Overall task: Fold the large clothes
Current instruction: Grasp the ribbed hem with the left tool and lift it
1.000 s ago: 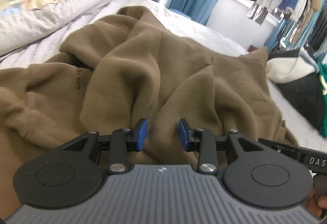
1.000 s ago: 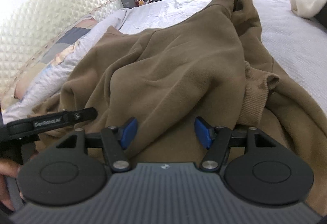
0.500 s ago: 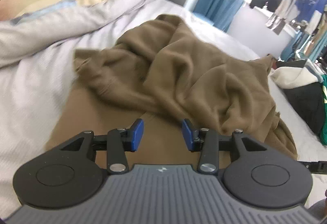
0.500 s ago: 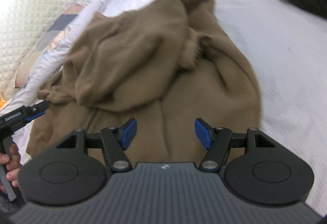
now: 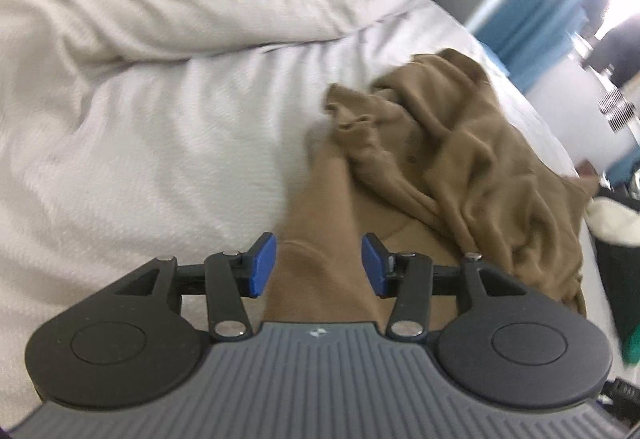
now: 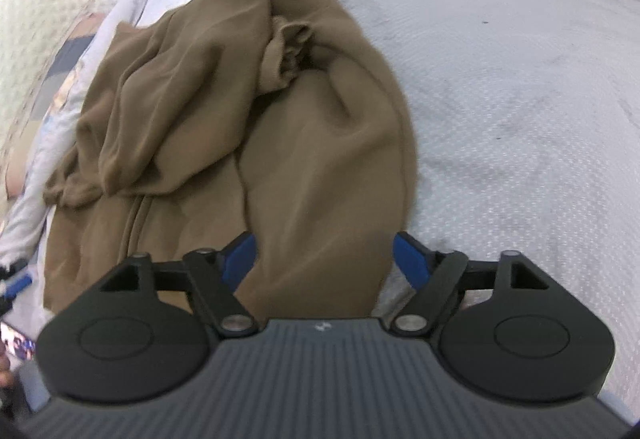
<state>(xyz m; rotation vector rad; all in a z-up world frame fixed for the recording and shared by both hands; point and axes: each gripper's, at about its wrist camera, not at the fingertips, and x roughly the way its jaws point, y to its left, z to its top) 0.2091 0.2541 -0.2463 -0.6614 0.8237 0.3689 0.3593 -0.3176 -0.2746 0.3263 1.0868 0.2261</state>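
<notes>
A brown garment [image 5: 460, 159] was spread, rumpled, on the white bedsheet [image 5: 160, 143], its near hem at the bed's near edge. The left gripper [image 5: 319, 265] was seen with jaws opening, fabric lying between but not pinched. The right gripper [image 6: 324, 259] likewise was opening over the hem's right corner, its pads clear of the cloth.

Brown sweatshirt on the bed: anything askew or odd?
Yes. The brown sweatshirt is not flat: its upper part lies bunched over the lower body, with a ribbed cuff crumpled on top. Both grippers' jaws are opening, gripping nothing. No damage visible.
</notes>
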